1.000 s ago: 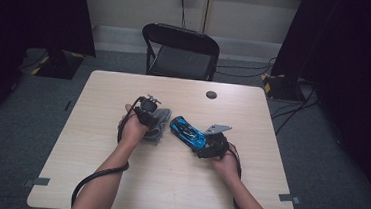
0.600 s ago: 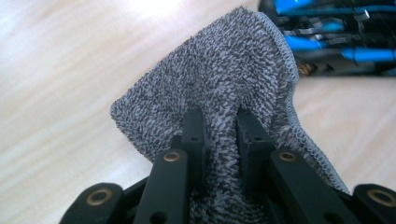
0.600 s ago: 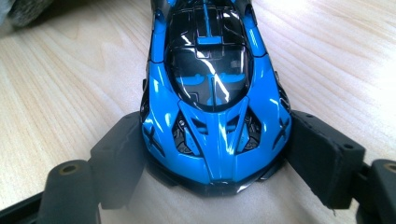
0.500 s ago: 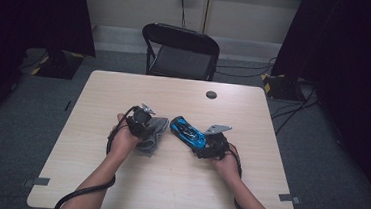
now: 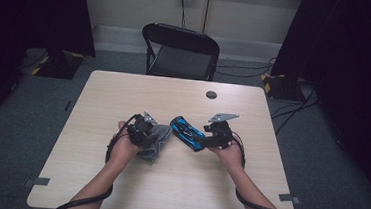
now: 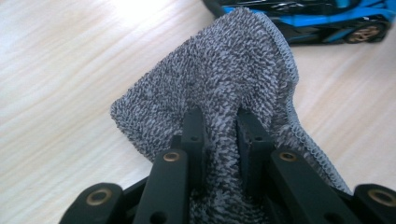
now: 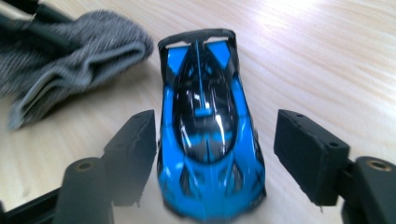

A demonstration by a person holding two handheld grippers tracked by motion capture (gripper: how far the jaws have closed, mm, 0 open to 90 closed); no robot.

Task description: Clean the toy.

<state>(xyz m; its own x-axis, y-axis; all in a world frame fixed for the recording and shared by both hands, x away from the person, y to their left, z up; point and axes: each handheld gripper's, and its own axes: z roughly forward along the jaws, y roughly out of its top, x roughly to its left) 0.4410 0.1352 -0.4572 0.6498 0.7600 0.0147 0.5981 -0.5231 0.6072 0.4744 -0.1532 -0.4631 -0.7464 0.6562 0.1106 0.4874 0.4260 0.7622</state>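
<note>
Left gripper [image 6: 219, 126] clamped on grey cloth [image 6: 233, 70]; right gripper [image 7: 215, 140] apart, just closing, astride blue toy car [image 7: 208, 126].

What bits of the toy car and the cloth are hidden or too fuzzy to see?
- Toy car: its near end is blurred in the right gripper view.
- Toy car's top half: cut off by the upper edge in the left gripper view.
- Cloth: its pinched middle is hidden by the left gripper.
- Small dark disc: too small in the high view to name.
</note>
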